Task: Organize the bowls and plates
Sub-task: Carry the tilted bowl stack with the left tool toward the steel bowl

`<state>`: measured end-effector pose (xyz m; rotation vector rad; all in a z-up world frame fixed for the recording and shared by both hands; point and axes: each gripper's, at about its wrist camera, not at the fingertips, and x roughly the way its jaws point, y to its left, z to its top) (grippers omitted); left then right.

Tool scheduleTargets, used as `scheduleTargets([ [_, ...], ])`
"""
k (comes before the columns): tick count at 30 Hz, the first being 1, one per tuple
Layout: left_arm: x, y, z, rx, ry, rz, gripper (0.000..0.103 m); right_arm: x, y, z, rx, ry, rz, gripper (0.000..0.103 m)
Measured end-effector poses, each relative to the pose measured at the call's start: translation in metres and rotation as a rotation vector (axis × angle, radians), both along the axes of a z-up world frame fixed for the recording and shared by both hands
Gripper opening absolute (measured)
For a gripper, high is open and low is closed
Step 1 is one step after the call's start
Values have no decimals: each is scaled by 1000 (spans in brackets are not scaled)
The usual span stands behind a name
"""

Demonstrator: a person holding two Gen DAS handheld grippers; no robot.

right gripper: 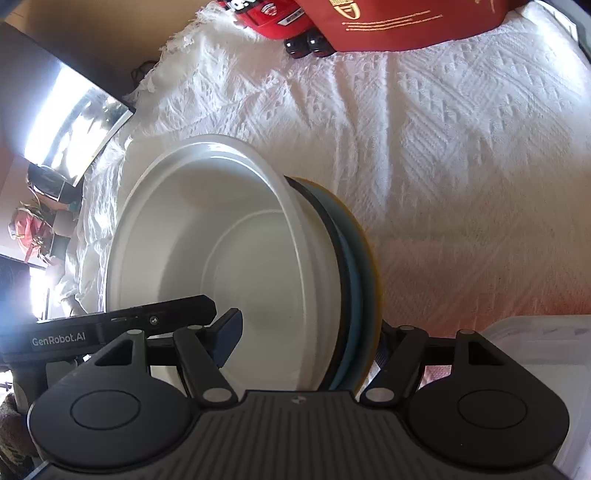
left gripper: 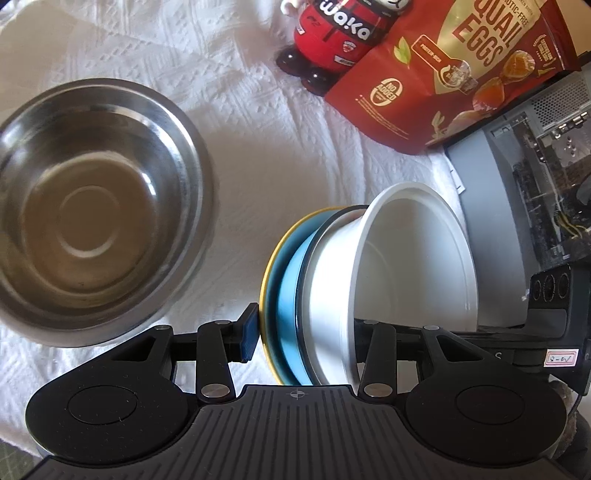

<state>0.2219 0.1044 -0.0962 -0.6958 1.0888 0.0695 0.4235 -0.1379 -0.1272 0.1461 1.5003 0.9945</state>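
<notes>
White bowl (left gripper: 402, 258) against blue plate (left gripper: 290, 295), tilted

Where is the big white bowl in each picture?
Left wrist view: the white bowl is right of middle, on its side, opening facing right, between the gripper's fingers.
Right wrist view: the white bowl is left of middle, opening facing left and toward the camera.
Shared landmark: the blue plate stacked against the bowl's bottom, and the red bag at the top.
</notes>
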Motion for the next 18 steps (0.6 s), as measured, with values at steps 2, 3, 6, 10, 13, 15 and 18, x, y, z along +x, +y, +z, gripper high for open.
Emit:
scheduleTargets([
  [2, -4, 2, 2, 17, 5, -2, 45, -4, 4, -1, 4, 19, 8, 72],
  [3, -7, 5, 2, 23, 9, -1, 45, -6, 7, -1, 4, 24, 14, 72],
  [6, -12, 13, 0, 20, 18, 16, 46, -14, 16, -2, 13, 39, 36, 72],
  [10, -15, 19, -2, -13, 14, 23, 46, -20, 23, 0, 19, 21, 60, 72],
  [13, -13, 15, 0, 0, 24, 13, 46, -21, 24, 1, 13, 6, 63, 72],
  [15, -11, 12, 2, 5, 35, 8, 46, -21, 24, 2, 8, -7, 60, 72],
  [18, -8, 7, 7, 26, 41, -14, 46, -23, 27, 9, -36, -97, 53, 72],
])
